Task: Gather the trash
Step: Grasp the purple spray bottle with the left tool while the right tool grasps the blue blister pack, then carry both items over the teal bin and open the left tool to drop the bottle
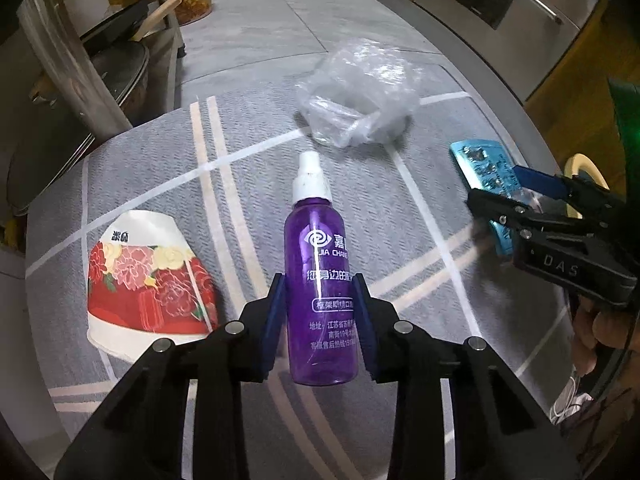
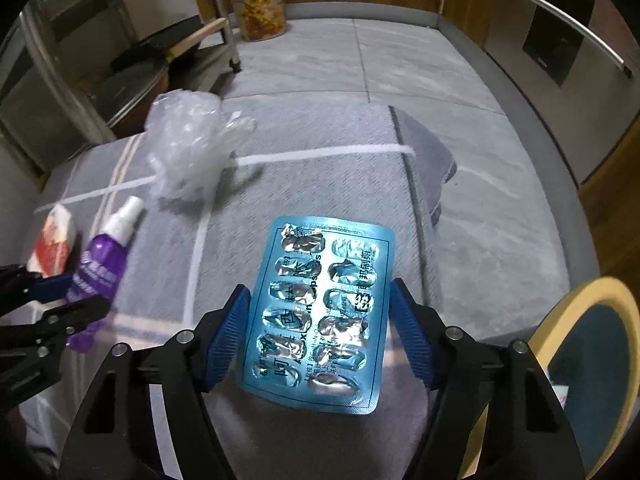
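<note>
Over on the left, a squashed paper cup (image 1: pixel 150 286) with red and pink flowers lies on its side on a grey mat (image 1: pixel 248 128) crossed by pale stripes. The mat is spread over a grey tiled floor (image 1: pixel 256 24).

Just beside the cup, the left claw (image 1: pixel 320 312) has its blue pads on either side of a purple spray bottle (image 1: pixel 320 280). The bottle lies flat on the mat with its white nozzle pointing away. The pads sit right against the bottle's sides, but I cannot tell whether they are pressing it or only flanking it.

Beyond the nozzle, further along the mat, rests a crumpled clear plastic bag (image 1: pixel 358 94), apart from the bottle.

To the right, the right claw (image 2: pixel 320 332) stands open around a blue pill sheet (image 2: pixel 320 312) whose foil pockets are all torn and crumpled. A small gap shows between each blue pad and the sheet's long edges. The near end of the sheet reaches back between the claw's arms. From the left wrist view the same sheet (image 1: pixel 480 172) looks to lie flat on the mat with the black claw over its near end.

At the far right a round bin (image 2: pixel 592 360) with a pale yellow rim and dark inside stands near the right claw.

Far off at the back stands a flower-patterned bin (image 2: pixel 262 4) lined with a plastic bag, next to a metal rack (image 2: pixel 120 40) on wheels.
</note>
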Demonstrator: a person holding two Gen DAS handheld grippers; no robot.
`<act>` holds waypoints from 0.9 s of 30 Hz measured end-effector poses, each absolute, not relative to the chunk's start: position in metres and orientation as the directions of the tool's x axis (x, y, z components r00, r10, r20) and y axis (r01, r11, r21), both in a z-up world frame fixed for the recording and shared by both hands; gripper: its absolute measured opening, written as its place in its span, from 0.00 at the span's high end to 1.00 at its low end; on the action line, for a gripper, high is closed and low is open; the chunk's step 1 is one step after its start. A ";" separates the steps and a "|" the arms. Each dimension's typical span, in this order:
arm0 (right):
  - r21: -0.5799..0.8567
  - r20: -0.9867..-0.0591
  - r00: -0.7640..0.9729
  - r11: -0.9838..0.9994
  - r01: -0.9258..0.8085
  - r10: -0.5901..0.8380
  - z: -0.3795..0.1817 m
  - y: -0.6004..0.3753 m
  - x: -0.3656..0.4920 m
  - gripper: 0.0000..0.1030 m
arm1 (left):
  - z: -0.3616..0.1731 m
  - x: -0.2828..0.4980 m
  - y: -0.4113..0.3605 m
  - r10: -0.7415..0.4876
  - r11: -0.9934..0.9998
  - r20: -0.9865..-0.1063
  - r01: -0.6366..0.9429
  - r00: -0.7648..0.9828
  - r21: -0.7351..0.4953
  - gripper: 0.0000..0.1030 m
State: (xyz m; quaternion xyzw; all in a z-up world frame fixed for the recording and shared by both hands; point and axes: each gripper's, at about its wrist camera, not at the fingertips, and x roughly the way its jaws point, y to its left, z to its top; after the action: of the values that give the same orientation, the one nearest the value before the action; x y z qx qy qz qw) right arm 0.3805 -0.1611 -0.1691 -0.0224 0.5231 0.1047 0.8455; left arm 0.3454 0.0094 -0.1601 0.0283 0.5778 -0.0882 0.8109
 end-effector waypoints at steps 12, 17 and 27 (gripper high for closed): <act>0.129 -0.838 0.495 0.965 -0.226 0.228 -0.125 -0.183 0.329 0.31 | -0.151 0.316 0.000 -0.142 0.975 -0.942 0.210 0.303 -0.079 0.69; 0.147 -0.815 0.527 0.965 -0.218 0.243 -0.105 -0.202 0.304 0.31 | -0.162 0.306 -0.005 -0.122 0.971 -0.959 0.229 0.254 -0.063 0.69; 0.200 -0.734 0.614 0.956 -0.217 0.292 -0.052 -0.239 0.233 0.31 | -0.168 0.305 -0.017 -0.061 0.975 -0.963 0.224 0.262 -0.001 0.69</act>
State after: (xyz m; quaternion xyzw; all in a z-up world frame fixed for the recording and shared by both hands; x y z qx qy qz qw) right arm 0.2326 -0.2386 -0.0519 0.0455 0.4160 0.1418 0.8971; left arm 0.3053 -0.0170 -0.1680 0.0676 0.6010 -0.0900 0.7913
